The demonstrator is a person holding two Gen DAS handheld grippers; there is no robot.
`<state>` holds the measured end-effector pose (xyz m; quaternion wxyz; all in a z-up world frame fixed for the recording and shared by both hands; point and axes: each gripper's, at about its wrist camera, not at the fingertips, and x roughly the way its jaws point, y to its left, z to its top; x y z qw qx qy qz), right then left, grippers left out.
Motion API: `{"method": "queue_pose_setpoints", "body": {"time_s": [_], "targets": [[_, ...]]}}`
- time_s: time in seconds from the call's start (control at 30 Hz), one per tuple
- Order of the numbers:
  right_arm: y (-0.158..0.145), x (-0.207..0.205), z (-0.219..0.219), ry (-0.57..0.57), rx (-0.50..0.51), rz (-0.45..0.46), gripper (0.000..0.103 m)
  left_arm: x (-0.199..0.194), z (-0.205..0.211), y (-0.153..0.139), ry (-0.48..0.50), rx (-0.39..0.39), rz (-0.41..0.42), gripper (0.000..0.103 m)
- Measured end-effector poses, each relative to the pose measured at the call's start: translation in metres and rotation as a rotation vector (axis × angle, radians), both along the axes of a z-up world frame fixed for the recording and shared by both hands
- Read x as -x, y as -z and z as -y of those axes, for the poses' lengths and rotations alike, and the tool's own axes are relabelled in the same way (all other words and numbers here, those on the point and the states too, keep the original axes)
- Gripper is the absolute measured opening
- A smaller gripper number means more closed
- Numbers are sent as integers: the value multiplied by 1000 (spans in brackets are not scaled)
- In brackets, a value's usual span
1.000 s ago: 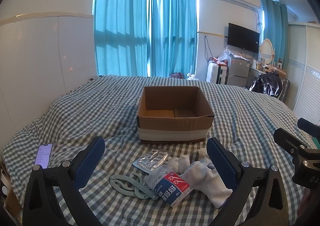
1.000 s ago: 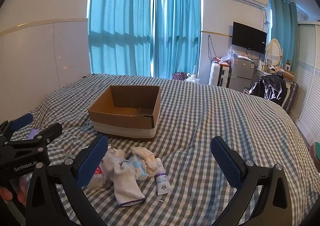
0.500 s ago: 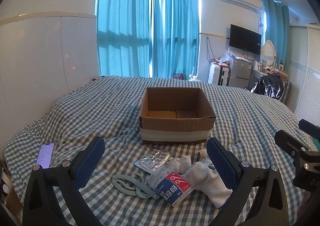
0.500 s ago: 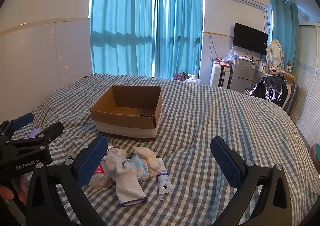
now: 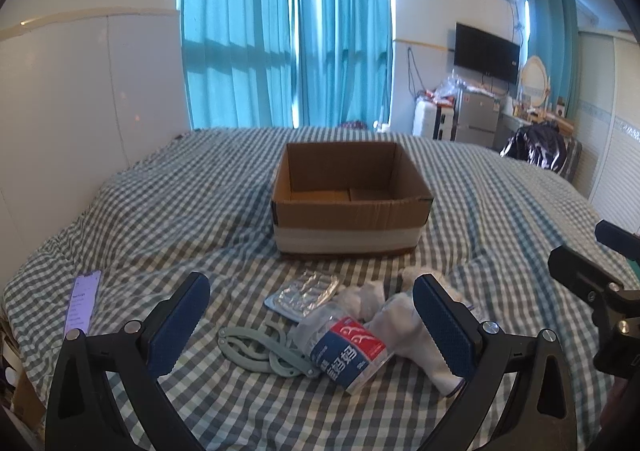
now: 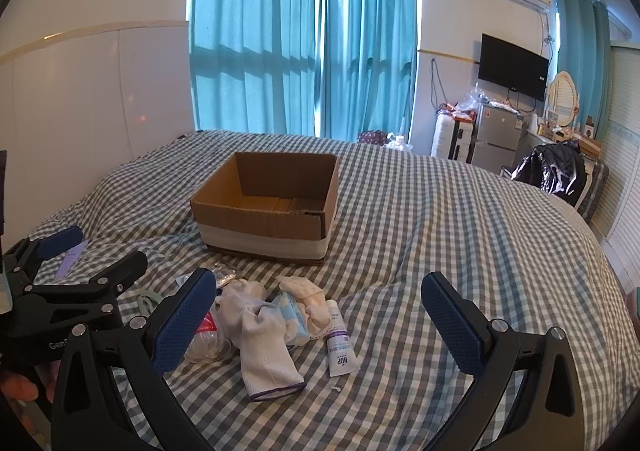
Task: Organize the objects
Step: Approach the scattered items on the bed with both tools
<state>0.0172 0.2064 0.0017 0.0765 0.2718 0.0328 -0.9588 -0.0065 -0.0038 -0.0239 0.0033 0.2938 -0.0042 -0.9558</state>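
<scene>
A: Checked bed [image 5: 168,211], box [image 5: 348,207] empty in the middle, pile [image 6: 276,315] just before it.

B: Both grippers [image 5: 312,315] [image 6: 320,311] gape, holding nothing; they've barely shifted, so sorting hasn't begun.

Left tool [image 6: 76,255] cut by frame edge; phone [image 5: 82,301] screen text unreadable.

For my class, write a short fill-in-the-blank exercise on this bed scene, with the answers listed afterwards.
1. The cardboard box on the bed holds ____ items so far.
2. Both the left gripper and the right gripper have their jaws ____.
3. The white tube lies to the ____ of the white sock in the right wrist view.
4. The phone lies with its screen facing ____.

Answers: no; open; right; up
</scene>
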Motion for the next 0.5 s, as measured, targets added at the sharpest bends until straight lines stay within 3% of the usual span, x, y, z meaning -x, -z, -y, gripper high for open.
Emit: {"method": "queue_pose_setpoints", "body": {"time_s": [0.5], "targets": [[81, 58, -34, 48, -61, 220, 101, 31, -7, 69, -31, 19, 237, 103]]}}
